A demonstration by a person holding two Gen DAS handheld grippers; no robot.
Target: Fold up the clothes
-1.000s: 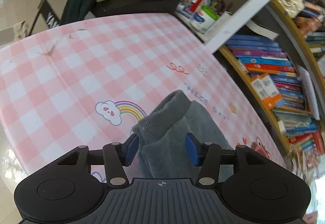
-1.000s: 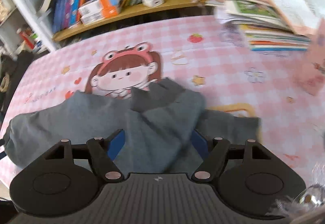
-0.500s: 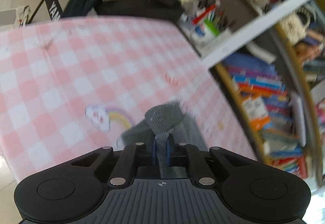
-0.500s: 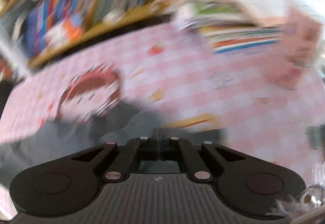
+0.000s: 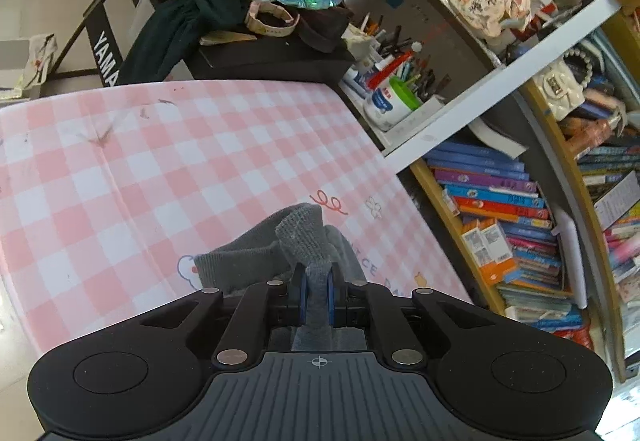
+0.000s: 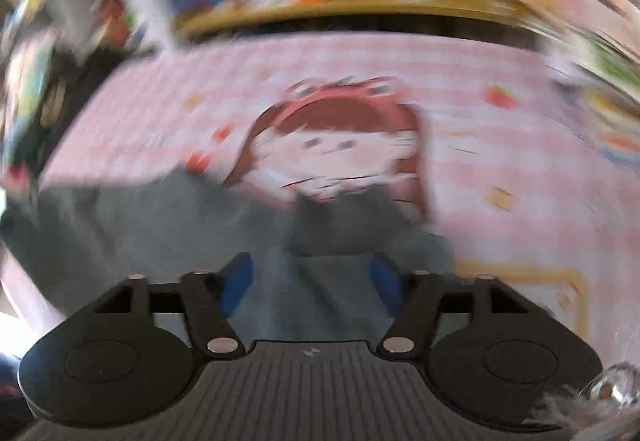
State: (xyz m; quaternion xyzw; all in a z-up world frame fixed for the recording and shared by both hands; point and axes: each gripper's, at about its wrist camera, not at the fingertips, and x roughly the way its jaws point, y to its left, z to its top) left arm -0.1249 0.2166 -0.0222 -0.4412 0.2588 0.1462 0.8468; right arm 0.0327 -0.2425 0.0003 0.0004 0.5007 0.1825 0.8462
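A grey knit garment (image 5: 256, 261) lies on the pink checked tablecloth (image 5: 160, 169). My left gripper (image 5: 316, 295) is shut on a ribbed end of the grey garment, which sticks up between the blue pads. In the blurred right wrist view the same garment (image 6: 160, 217) spreads across the cloth below a cartoon girl print (image 6: 332, 145). My right gripper (image 6: 312, 281) is open, its blue pads (image 6: 236, 281) wide apart over the garment's fabric.
A bookshelf (image 5: 520, 209) full of books runs along the table's right side. A pen holder and white bottle (image 5: 384, 101) stand at the far corner. A dark keyboard piled with clothes and toys (image 5: 248, 1) stands behind the table.
My left gripper closed on the garment's ribbed end and still holds it. My right gripper closed on the fabric half a second ago, has now opened, and is swinging fast.
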